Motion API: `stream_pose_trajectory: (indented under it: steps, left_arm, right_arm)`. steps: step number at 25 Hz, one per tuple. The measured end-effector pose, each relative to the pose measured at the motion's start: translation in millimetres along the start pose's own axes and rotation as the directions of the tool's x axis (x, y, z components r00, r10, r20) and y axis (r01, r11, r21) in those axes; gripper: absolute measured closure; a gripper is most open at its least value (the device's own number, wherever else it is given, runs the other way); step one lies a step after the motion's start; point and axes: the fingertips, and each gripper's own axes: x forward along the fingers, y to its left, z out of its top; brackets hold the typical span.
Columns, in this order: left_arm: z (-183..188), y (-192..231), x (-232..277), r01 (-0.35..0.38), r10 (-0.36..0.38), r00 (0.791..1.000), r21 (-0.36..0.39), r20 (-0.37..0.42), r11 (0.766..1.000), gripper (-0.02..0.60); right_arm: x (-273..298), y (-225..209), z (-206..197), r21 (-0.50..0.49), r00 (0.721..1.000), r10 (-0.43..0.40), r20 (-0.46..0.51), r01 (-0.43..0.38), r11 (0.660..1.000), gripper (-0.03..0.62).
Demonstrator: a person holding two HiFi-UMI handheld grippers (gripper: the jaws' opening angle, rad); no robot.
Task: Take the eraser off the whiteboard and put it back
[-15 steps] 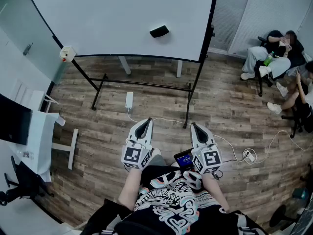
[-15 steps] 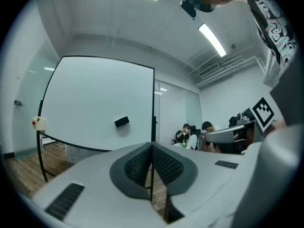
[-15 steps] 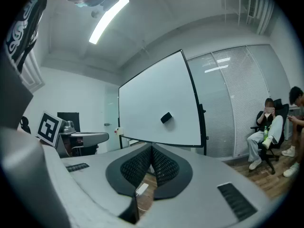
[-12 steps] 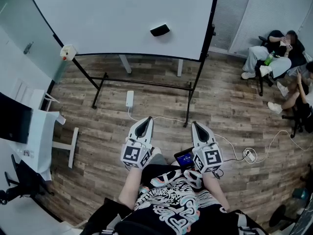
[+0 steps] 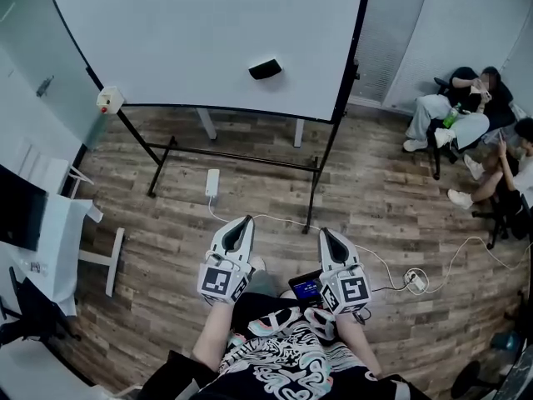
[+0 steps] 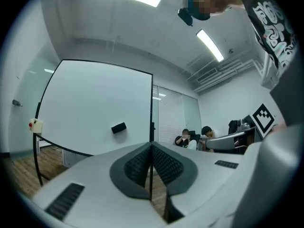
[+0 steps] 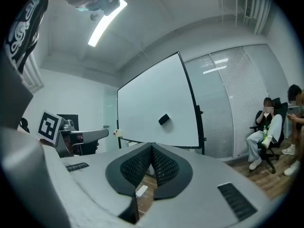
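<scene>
A black eraser clings to the white whiteboard, right of its middle and near the lower edge. It also shows as the eraser in the left gripper view and the eraser in the right gripper view, far ahead of both jaws. My left gripper and right gripper are held side by side close to my body, pointing level at the board. Both are shut with nothing between the pads. The shut tips appear as the left gripper and the right gripper.
The board stands on a black frame with floor legs. A white power strip and cable lie on the wooden floor between me and the board. A small box with a red button hangs at the board's left corner. People sit at the right. A desk stands left.
The head view has shifted: board and eraser sit slightly lower, and both grippers sit a little lower and further left. Both grippers stay shut and empty.
</scene>
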Motion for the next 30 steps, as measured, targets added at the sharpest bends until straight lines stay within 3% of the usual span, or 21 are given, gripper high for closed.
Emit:
stream_pose_trajectory:
  steps: [5,11,21,30]
  left_arm:
    - [6,18,18,-0.030,0.031,0.999,-0.009,0.034,1.000,0.578]
    - [-7,35,43,-0.049,0.050,0.999,0.026,-0.006,0.998,0.578]
    - [-4,111,139,-0.056,0.055,0.998,0.032,0.022,0.998,0.578]
    - [17,177,211,-0.012,0.012,1.000,0.112,0.002,0.994,0.577]
  right_arm:
    - [21,-12,5,-0.008,1.000,0.011,0.013,-0.011,1.000,0.580]
    - [47,-21,2,0.019,1.000,0.015,0.006,-0.015,1.000,0.579]
    - [162,-51,13,-0.022,0.999,0.033,-0.006,-0.034,0.999,0.580]
    - [260,-66,28,-0.019,1.000,0.002,-0.008,-0.003,1.000,0.580]
